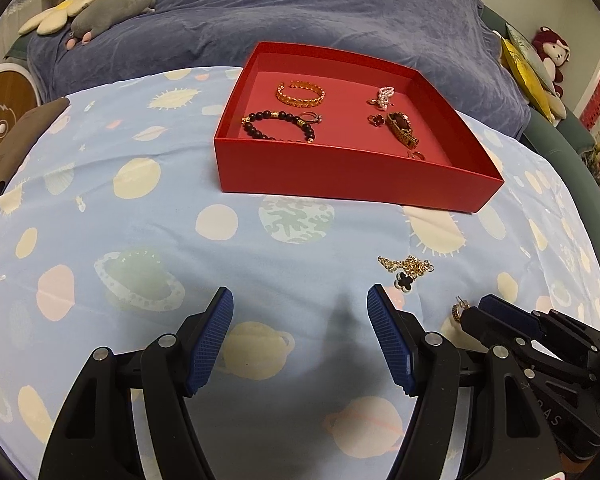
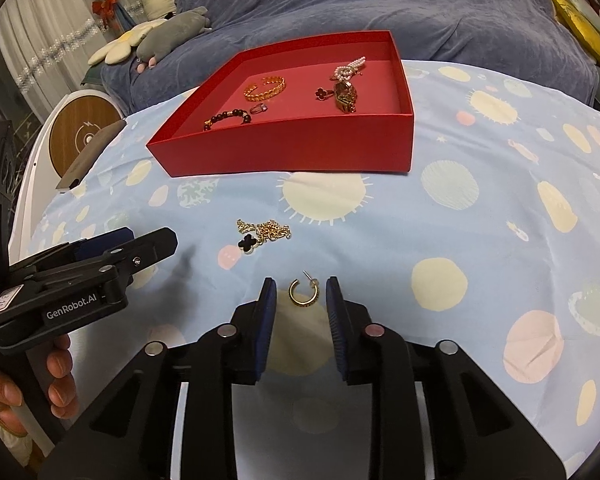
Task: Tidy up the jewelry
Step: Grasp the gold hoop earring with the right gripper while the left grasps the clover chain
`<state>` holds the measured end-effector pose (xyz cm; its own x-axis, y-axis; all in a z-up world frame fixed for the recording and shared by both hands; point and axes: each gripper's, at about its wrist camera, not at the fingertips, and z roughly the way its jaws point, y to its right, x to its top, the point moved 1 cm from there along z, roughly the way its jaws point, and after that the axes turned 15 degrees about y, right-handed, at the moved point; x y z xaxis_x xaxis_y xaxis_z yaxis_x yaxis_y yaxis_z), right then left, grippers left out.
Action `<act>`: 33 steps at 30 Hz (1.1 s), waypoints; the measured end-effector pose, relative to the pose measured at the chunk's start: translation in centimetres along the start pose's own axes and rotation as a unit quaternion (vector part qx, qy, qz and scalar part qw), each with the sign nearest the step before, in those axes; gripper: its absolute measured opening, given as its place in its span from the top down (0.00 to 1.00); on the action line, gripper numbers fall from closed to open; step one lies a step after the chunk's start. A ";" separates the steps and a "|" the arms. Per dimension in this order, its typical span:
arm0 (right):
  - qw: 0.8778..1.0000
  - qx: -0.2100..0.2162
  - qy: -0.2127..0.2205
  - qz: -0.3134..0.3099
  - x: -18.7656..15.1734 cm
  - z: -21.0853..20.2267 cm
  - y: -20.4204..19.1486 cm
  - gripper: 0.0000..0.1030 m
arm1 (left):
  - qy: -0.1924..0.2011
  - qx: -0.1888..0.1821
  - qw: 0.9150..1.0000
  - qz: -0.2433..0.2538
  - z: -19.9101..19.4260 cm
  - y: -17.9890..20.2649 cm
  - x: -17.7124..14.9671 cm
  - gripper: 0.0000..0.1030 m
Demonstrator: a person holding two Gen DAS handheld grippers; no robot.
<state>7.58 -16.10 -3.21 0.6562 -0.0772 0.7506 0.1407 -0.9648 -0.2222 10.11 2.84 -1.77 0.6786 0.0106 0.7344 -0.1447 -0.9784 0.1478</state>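
Observation:
A gold hoop earring (image 2: 304,293) lies on the planet-print cloth between the pads of my right gripper (image 2: 300,282); the pads stand close on either side without touching it, so this gripper is open. Beyond it lies a gold chain necklace with a black clover pendant (image 2: 266,234) (image 1: 406,268). My left gripper (image 1: 299,292) hangs wide open over bare cloth, left of the necklace, holding nothing. The red box (image 1: 340,176) (image 2: 292,148) farther back holds a gold bangle (image 1: 300,94), a dark bead bracelet (image 1: 278,126), a pearl piece (image 1: 384,96), a watch (image 1: 402,128) and small rings.
A dark flat object (image 1: 16,148) lies at the cloth's left edge, with a round wooden-faced device (image 1: 4,116) beyond it. Behind the table is a sofa under a blue blanket (image 1: 320,12) with plush toys (image 1: 112,8). A hand (image 2: 4,392) holds the left gripper's handle.

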 end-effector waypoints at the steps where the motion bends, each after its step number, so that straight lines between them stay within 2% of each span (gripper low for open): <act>1: 1.000 -0.002 -0.003 -0.002 -0.1 0.3 0.0 0.75 | -0.001 -0.001 1.000 -0.001 0.0 0.0 0.0 0.35; 4: 1.000 -0.008 -0.004 -0.010 -0.3 1.0 -0.1 0.75 | -0.002 -0.001 1.000 0.000 0.0 0.0 0.0 0.35; 6: 1.000 -0.018 -0.003 -0.022 -0.2 1.1 -0.2 0.84 | -0.001 -0.002 1.000 0.000 0.0 0.0 0.0 0.35; 12: 1.000 -0.027 0.013 -0.004 0.6 -0.3 0.7 0.84 | -0.010 -0.020 1.000 0.001 0.9 1.3 -0.1 0.35; 21: 0.999 -0.031 0.019 0.022 1.3 -1.5 2.1 0.84 | 0.000 -0.050 0.998 0.040 3.0 5.8 -0.1 0.35; 26: 0.999 -0.030 0.022 0.025 1.4 -1.9 2.2 0.84 | 0.018 -0.034 0.997 0.074 3.8 6.8 -0.5 0.47; 29: 0.999 -0.030 0.021 0.028 1.4 -1.9 2.2 0.84 | 0.030 -0.024 0.996 0.086 4.0 6.8 -0.4 0.60; 31: 0.999 -0.029 0.020 0.028 1.3 -1.8 2.2 0.84 | 0.037 -0.019 0.995 0.096 4.1 6.9 -0.5 0.79; 32: 0.999 -0.029 0.020 0.028 1.3 -1.9 2.2 0.84 | 0.039 -0.014 0.994 0.099 4.0 6.8 -0.6 0.84; 33: 0.999 -0.030 0.020 0.027 1.3 -1.9 2.2 0.84 | 0.041 -0.014 0.994 0.100 4.0 6.7 -0.6 0.93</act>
<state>7.36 -18.79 -1.53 0.6313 -0.1388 0.7630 0.0602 -0.9721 -0.2266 11.63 -4.52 -3.85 0.5733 -0.1664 0.8023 -0.2914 -0.9566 0.0098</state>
